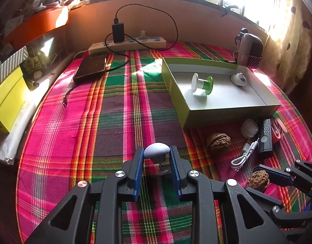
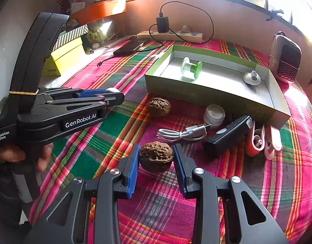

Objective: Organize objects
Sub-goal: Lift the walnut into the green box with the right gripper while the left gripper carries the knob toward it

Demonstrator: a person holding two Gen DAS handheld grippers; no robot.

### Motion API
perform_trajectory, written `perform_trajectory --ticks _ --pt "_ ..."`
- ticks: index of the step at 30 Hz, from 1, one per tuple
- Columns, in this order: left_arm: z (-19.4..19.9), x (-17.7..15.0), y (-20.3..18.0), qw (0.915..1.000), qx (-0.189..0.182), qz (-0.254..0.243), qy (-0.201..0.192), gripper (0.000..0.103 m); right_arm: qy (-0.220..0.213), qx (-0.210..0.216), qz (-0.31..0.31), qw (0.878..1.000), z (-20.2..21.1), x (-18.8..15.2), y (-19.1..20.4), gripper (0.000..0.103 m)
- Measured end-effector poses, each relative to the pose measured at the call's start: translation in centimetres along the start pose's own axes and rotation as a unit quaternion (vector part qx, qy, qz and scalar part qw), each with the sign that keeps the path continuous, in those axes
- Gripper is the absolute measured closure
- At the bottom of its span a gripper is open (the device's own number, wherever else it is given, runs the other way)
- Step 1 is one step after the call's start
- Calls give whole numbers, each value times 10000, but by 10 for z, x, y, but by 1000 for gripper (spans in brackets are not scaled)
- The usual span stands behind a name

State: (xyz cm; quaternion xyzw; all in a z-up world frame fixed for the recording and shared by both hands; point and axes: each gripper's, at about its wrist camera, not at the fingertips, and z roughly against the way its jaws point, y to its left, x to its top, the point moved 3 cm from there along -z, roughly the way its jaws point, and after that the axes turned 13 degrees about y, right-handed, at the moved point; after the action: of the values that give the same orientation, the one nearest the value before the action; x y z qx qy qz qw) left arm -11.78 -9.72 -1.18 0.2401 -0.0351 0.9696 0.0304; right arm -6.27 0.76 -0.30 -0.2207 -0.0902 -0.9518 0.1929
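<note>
Left fingers clamping grey knob (raised), right fingers clamping walnut

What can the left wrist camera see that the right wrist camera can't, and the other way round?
Only the left wrist view shows what the left tongs hold: a grey mushroom-shaped piece, lifted above its shadow.

Only the right wrist view shows the person's hand on the left handle, and the whole pink clip beside the box.

Both show the green box holding a green spool, the loose walnut, the white cable, and the walnut pinched in the right tongs.
</note>
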Motion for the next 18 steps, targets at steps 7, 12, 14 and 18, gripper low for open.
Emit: perform_trajectory --ticks 7,12,14,18 --pt "12 3 -4 9999 34 -17 -116 80 -123 60 -18 9999 9 2 -3 69" --pt "20 8 -9 9998 -26 -66 -182 80 -255 51 -74 9996 18 8 -11 69" --pt "22 10 -12 9997 -39 -94 -214 80 -300 0 -96 9995 21 11 -14 69" --pt "23 16 -17 9996 -147 -115 -211 80 -399 -43 -182 9990 27 18 -25 69"
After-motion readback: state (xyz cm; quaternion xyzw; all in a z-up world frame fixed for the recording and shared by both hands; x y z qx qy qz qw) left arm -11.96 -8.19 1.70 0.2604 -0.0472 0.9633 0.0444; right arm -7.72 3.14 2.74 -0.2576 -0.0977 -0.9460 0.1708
